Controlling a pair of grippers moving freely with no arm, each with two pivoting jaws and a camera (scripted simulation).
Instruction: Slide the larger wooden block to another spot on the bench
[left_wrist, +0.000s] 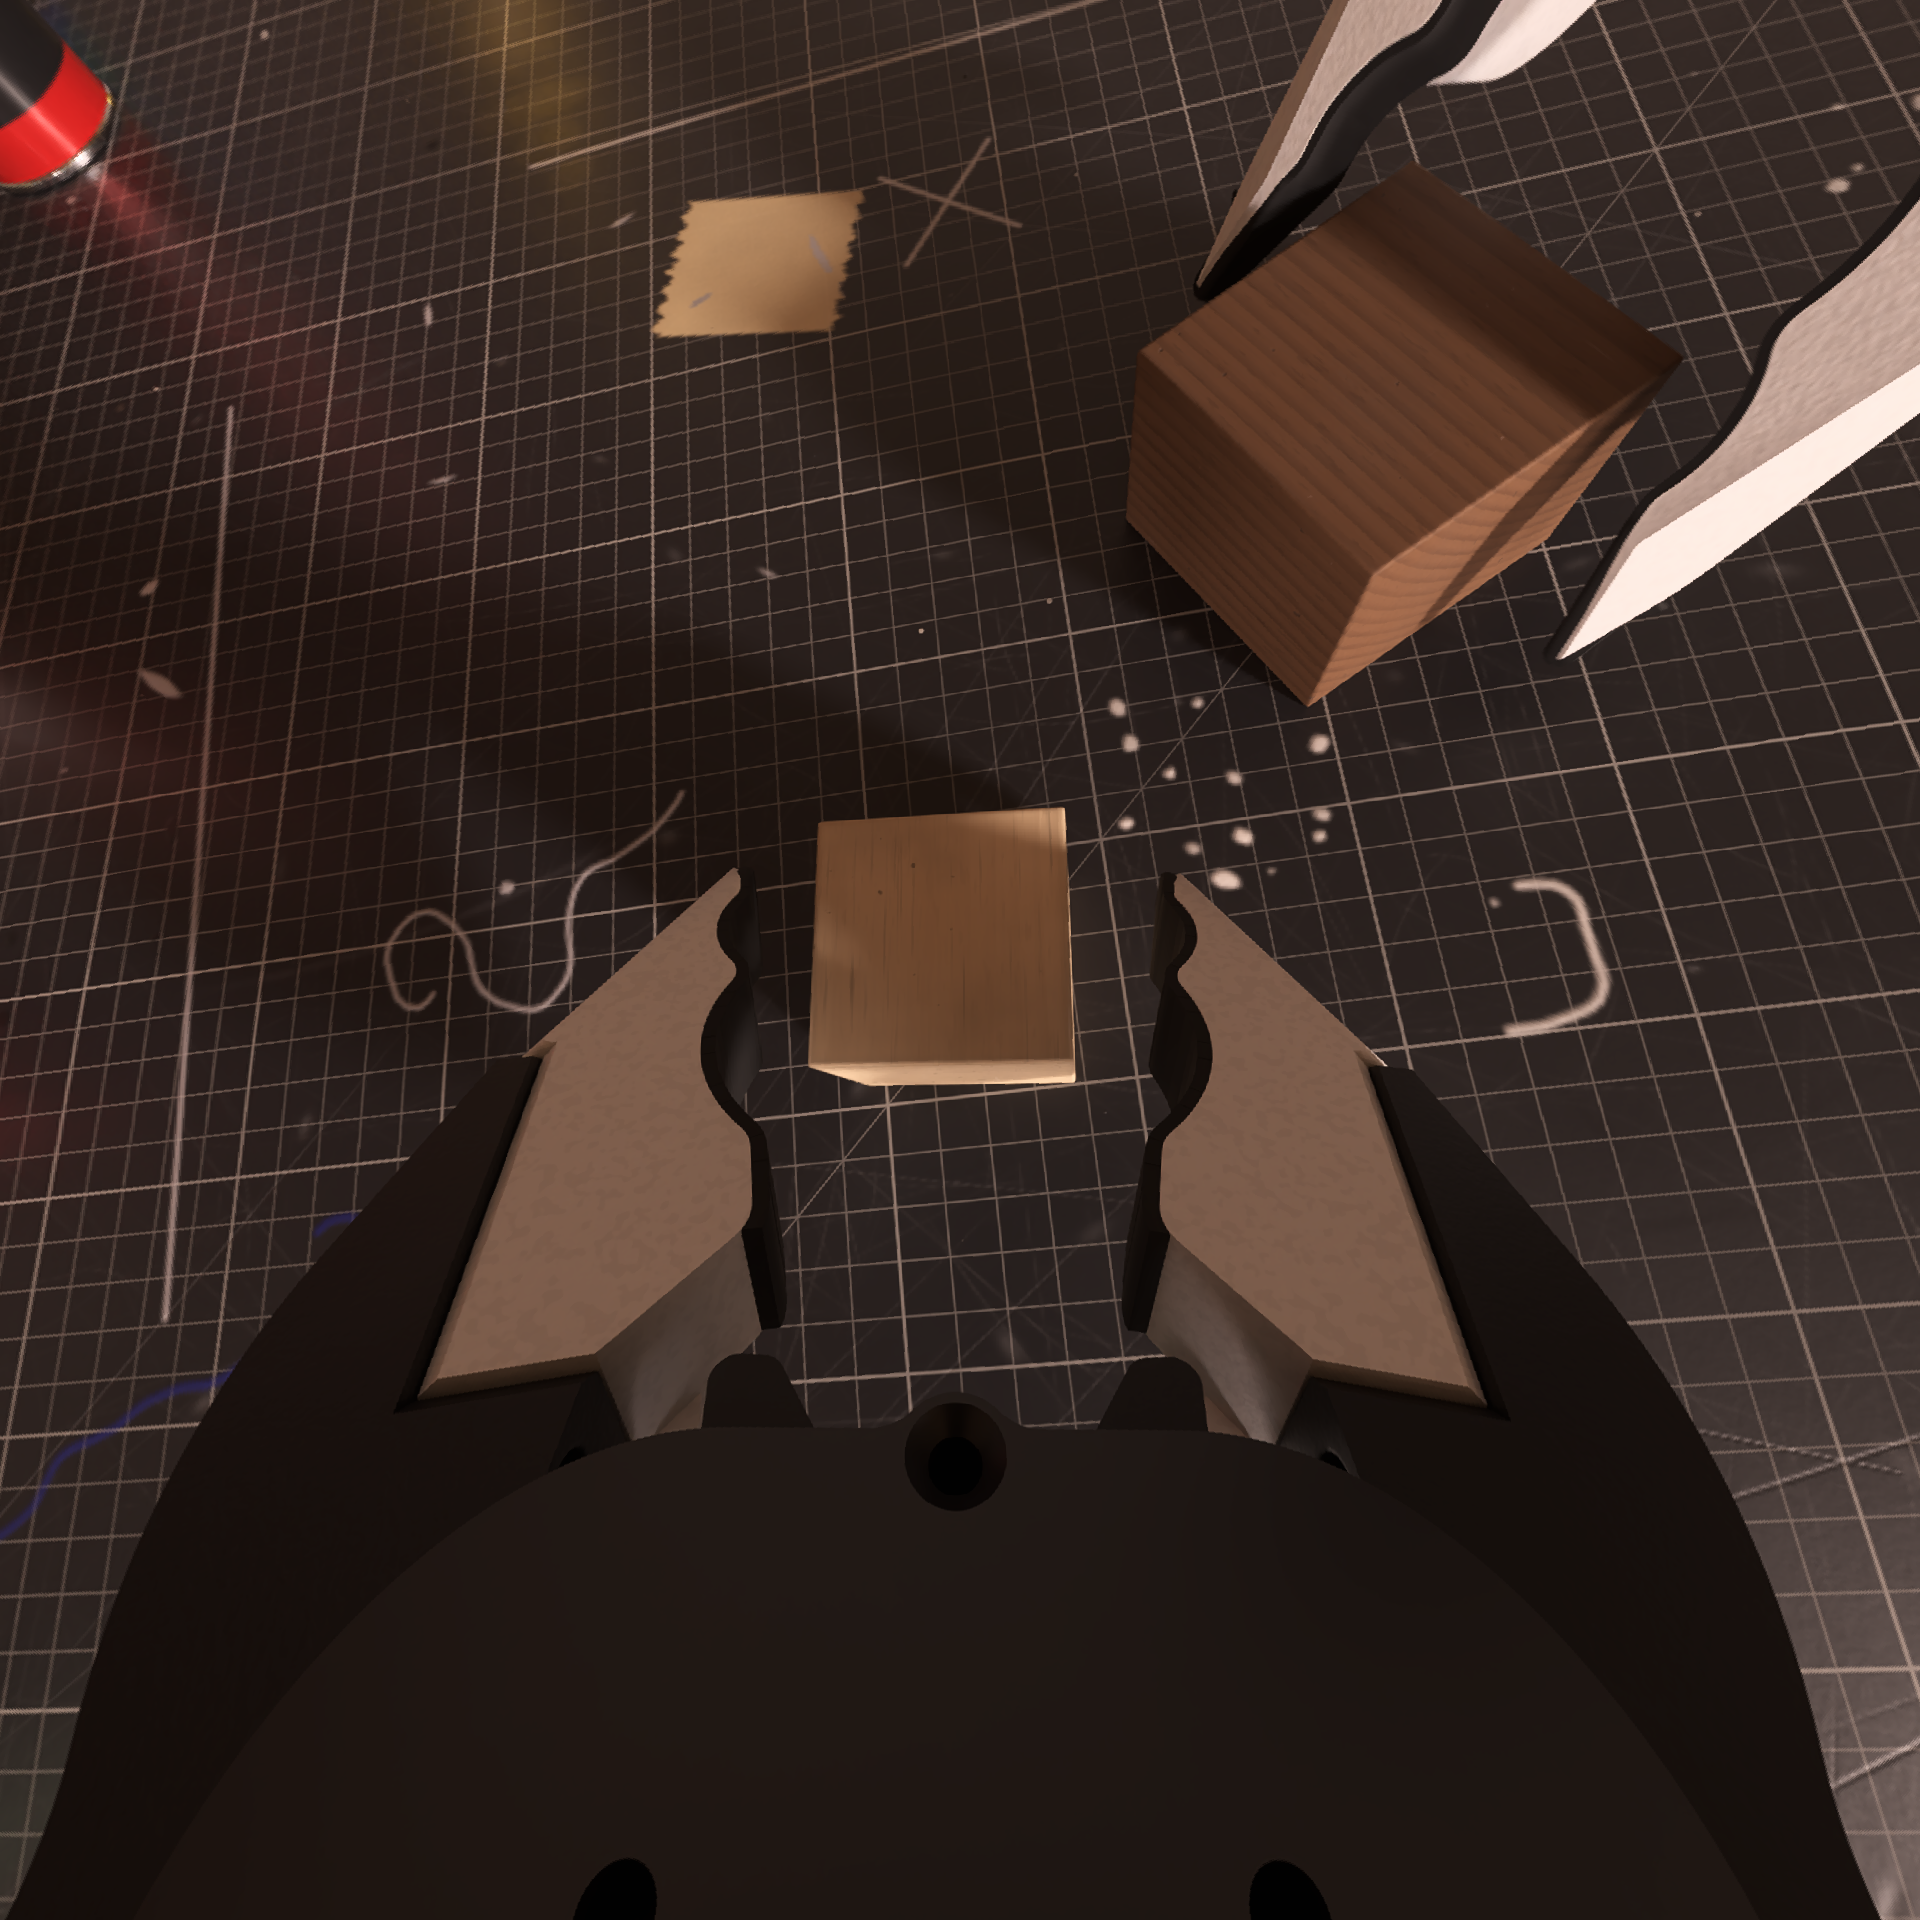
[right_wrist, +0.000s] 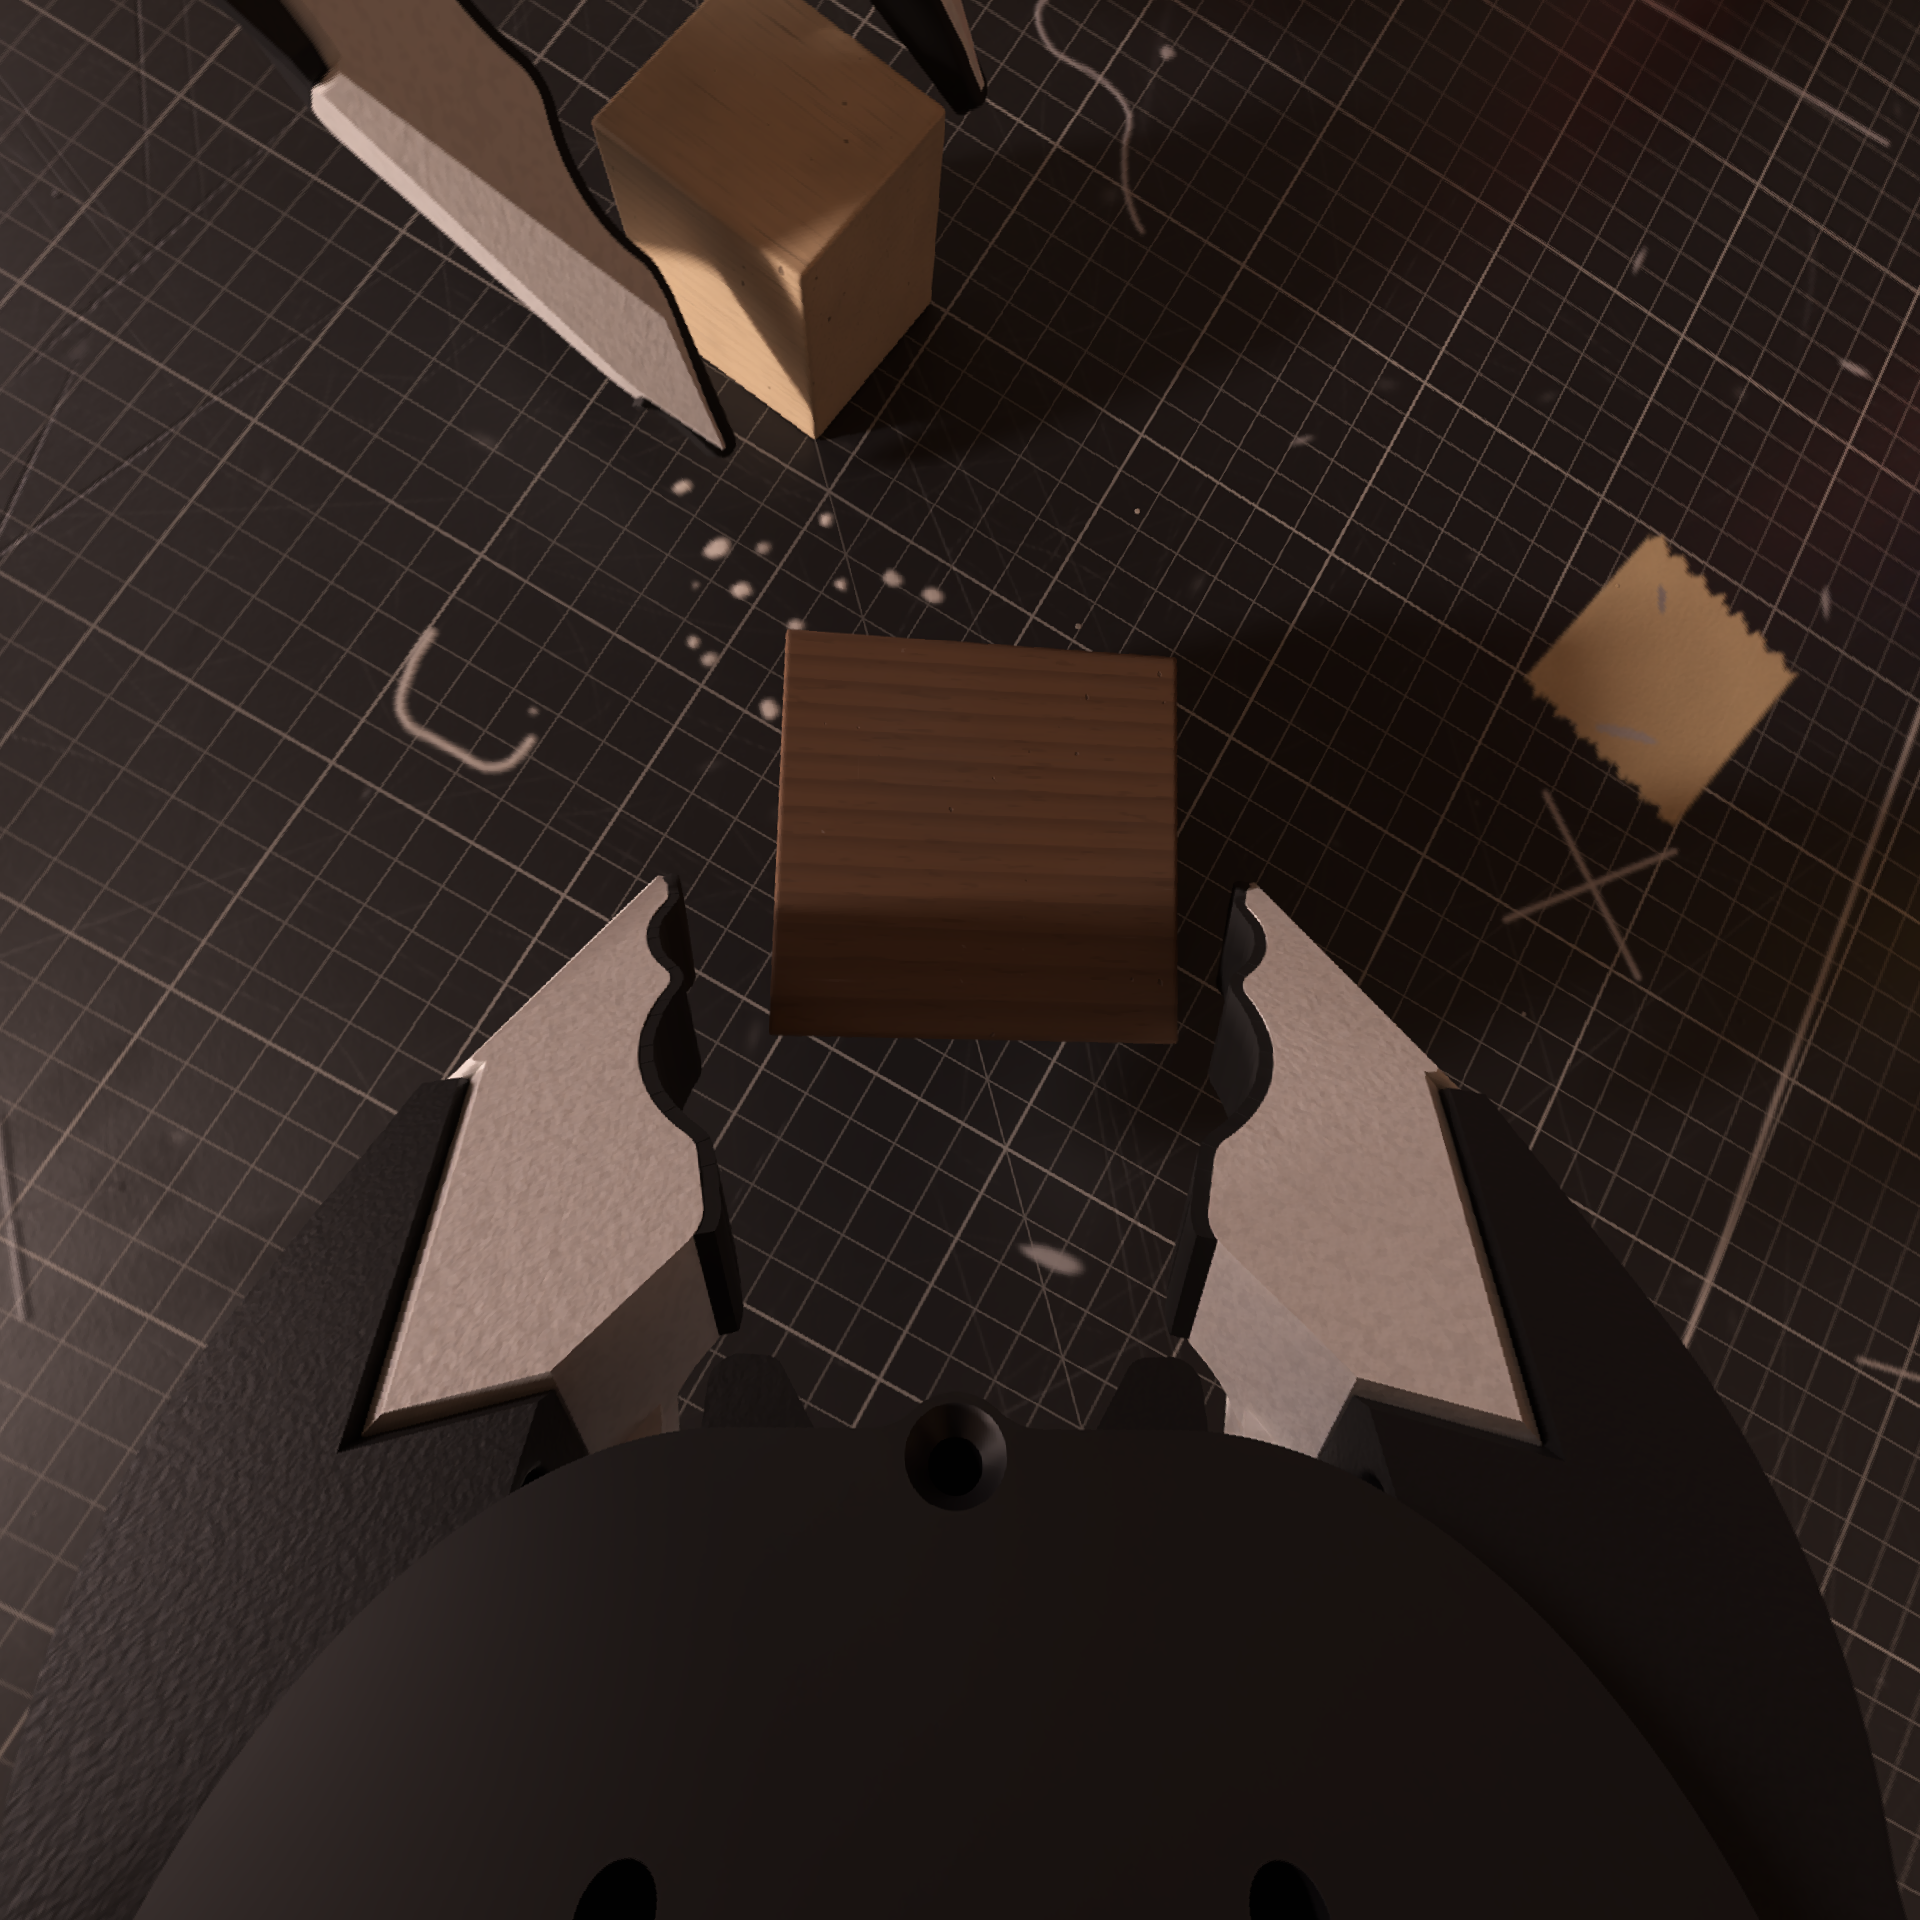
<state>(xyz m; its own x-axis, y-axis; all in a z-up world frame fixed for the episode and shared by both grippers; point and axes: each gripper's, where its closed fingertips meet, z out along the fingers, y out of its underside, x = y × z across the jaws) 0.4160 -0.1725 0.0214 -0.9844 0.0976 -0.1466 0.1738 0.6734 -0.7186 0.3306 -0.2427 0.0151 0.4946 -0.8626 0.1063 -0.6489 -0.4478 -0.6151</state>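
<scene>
Below, your right gripper (right_wrist: 956, 914) straddles the dark larger block (right_wrist: 977, 831) on the table (right_wrist: 312, 623), jaws spread, not touching; your left gripper (left_wrist: 956, 894), jaws likewise spread, flanks the pale smaller block (left_wrist: 940, 945).

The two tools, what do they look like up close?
Both look alike. The left tool and right tool each have a rounded black body with a small round hole, and two pale beige pointed fingers edged with wavy black pads. No cables or sleeves show.

We see a pale block (left_wrist: 940, 945), a tape scrap (left_wrist: 758, 265), a red can (left_wrist: 47, 104) — all on the gridded mat (left_wrist: 416, 727).
</scene>
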